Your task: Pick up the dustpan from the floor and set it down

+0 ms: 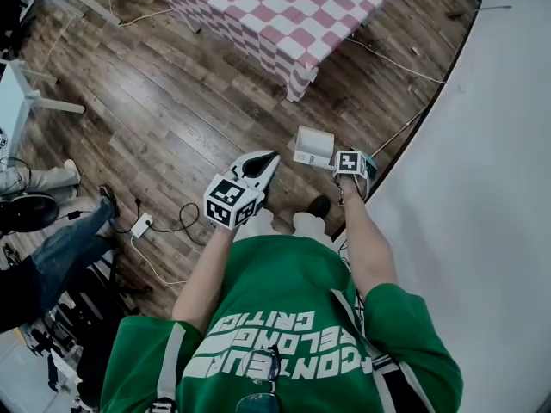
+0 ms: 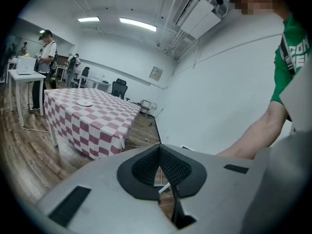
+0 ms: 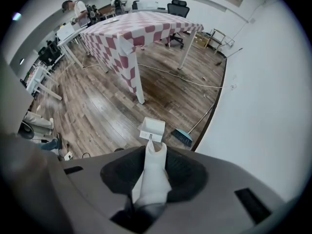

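right gripper (image 3: 153,152) clamps the dustpan (image 3: 152,129) by its upright handle, pan at the wood floor (image 3: 112,106) near the broom (image 3: 183,137), left gripper (image 2: 160,167) shut and empty; such a high hold risks swing or slip on lifting.

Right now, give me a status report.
Left gripper shut, empty. Right gripper shut on dustpan handle. Broom on floor, clear of it.

White dustpan (image 3: 151,129), handle upright in right hand-held gripper (image 3: 155,155)
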A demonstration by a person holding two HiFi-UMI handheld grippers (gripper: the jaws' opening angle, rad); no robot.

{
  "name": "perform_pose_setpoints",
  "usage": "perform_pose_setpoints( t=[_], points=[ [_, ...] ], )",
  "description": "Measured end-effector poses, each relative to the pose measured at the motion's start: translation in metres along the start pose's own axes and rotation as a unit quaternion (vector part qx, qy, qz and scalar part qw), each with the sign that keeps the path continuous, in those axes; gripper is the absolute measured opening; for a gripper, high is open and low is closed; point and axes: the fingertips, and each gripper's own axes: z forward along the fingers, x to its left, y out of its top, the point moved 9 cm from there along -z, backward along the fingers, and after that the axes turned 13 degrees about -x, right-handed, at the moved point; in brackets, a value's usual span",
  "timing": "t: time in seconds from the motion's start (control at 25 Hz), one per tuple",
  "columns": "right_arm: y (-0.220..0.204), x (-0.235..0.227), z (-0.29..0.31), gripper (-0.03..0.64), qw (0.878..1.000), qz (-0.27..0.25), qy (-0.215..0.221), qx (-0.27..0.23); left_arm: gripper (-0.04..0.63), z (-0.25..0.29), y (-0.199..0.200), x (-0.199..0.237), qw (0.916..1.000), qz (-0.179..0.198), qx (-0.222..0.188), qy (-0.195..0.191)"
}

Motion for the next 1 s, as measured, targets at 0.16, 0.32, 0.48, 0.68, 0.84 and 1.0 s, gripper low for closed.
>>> perform_pose_setpoints(
  t=[0.16,0.32,0.48,0.68,0.84,1.0],
  points=[
    [-0.007,-0.004,-0.007,0.124,1.000,-0.003,0.002,-0.001,0.003,0.003,-0.001,-0.006,1.0000,0.003,0.002,-0.009],
    [-0.013,-0.016,-0.011,0.124,1.000,0.012,0.001,-0.018,0.003,0.016,-0.002,-0.012,0.9994,0.016,0.004,-0.029],
    [-0.031,-0.026,-0.028,0.124,0.999,0.034,0.003,-0.028,0.003,0.020,0.002,-0.026,0.9987,0.022,0.008,-0.044],
    [-0.038,-0.054,-0.057,0.124,0.996,0.065,-0.004,-0.068,0.003,0.036,0.016,-0.041,0.9969,0.041,0.001,-0.067],
    [-0.044,-0.069,-0.090,0.124,0.992,0.074,-0.012,-0.098,0.003,0.037,0.023,-0.051,0.9964,0.042,-0.007,-0.073],
    [-0.046,-0.086,-0.125,0.124,0.987,0.078,-0.031,-0.138,0.003,0.044,0.026,-0.060,0.9952,0.047,-0.006,-0.086]
  ],
)
